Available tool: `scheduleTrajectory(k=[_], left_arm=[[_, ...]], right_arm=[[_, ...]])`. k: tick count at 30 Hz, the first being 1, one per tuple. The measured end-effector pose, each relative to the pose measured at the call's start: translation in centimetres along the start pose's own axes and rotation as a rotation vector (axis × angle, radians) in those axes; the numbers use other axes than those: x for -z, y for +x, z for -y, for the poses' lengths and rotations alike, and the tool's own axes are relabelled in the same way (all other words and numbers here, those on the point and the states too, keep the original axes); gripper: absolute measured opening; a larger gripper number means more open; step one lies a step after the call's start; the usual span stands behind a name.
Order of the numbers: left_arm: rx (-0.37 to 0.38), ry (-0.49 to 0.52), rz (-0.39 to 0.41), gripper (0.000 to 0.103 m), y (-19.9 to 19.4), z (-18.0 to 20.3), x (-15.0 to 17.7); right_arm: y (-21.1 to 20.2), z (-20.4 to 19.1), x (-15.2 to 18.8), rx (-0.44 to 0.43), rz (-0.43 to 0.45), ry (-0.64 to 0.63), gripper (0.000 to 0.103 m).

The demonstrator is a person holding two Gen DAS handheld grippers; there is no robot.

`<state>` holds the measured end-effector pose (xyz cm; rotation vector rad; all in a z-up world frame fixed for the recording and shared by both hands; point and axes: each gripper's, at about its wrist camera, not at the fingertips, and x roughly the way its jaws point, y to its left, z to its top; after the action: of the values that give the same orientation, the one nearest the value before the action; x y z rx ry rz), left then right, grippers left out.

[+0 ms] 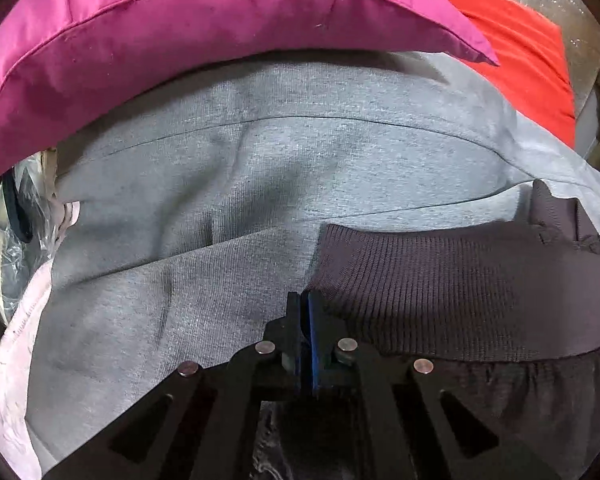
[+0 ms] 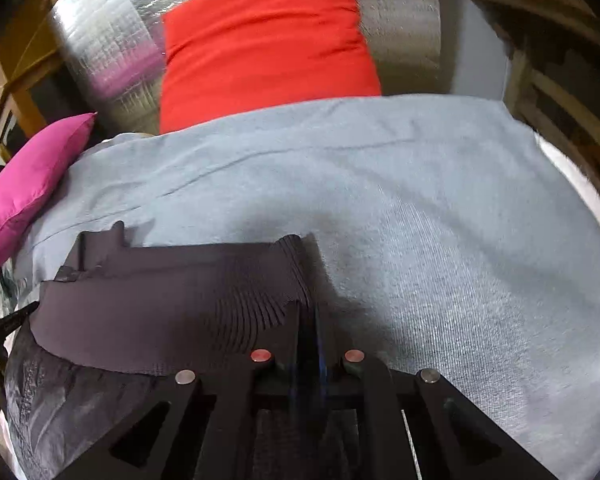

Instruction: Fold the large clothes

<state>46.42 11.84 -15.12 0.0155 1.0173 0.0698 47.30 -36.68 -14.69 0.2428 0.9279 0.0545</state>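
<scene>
A dark garment with a wide ribbed hem band (image 1: 440, 284) lies stretched over a grey cloth-covered surface (image 1: 220, 184). My left gripper (image 1: 305, 300) is shut on the left end of the ribbed band. In the right wrist view the same band (image 2: 172, 292) runs to the left, and my right gripper (image 2: 310, 312) is shut on its right end. The garment's thin dark body (image 2: 68, 404) hangs below the band towards me. The grey surface (image 2: 420, 220) spreads ahead of the right gripper.
A magenta cushion (image 1: 180, 40) lies along the far left; it also shows in the right wrist view (image 2: 28, 184). A red cushion (image 2: 268, 44) leans on a silver foil-covered backrest (image 2: 112, 40). Pale pink fabric (image 1: 16, 344) and a plastic bag (image 1: 20, 220) sit at the left edge. Wooden slats (image 2: 560, 120) stand at right.
</scene>
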Motion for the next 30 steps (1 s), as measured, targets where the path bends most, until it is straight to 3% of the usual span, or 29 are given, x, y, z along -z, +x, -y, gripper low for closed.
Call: scheduleTrajectory(k=[5,8,10,11,12,13,16,19,23,26,30], left_arm=[[-0.048,0.021,0.008,0.006,0.4,0.6,0.0],[-0.074,0.045,0.048,0.013,-0.9,1.4,-0.1],[-0.101,0.055,0.101,0.046,-2.9,1.6,-0.1],[-0.126,0.056,0.138,0.054,-4.2,1.6,-0.1],[-0.155,0.056,0.189,0.062,-5.9,1.5,-0.1],[-0.177,0.055,0.235,0.063,-7.5,1.3,0.1],[-0.224,0.055,0.352,0.065,-13.1,1.3,1.2],[-0.172,0.033,0.423,0.074,-17.5,2.3,3.4],[-0.094,0.048,0.463,0.076,-20.7,6.0,8.2],[-0.057,0.07,0.456,0.076,-20.5,9.5,11.7],[-0.129,0.088,0.386,0.076,-16.7,12.2,14.1]], right_arm=[[0.3,0.3,0.0,0.02,-0.007,0.002,0.007],[0.2,-0.3,0.1,0.052,-0.012,-0.015,0.008],[-0.4,-0.6,-0.2,0.055,-0.008,-0.02,0.024],[-1.1,-0.7,-0.3,0.065,-0.009,-0.013,0.041],[-1.8,-0.8,-0.2,0.071,0.0,-0.009,0.07],[-3.0,-0.9,-0.2,0.08,0.026,-0.011,0.078],[-6.7,-1.5,0.0,0.128,0.113,-0.018,0.08],[-11.4,-3.2,1.0,0.082,0.205,-0.016,0.08],[-15.5,-8.5,5.7,-0.004,0.277,-0.114,0.08],[-15.7,-12.1,10.2,0.023,0.302,-0.192,0.08],[-13.2,-14.9,14.0,0.132,0.314,-0.303,0.08]])
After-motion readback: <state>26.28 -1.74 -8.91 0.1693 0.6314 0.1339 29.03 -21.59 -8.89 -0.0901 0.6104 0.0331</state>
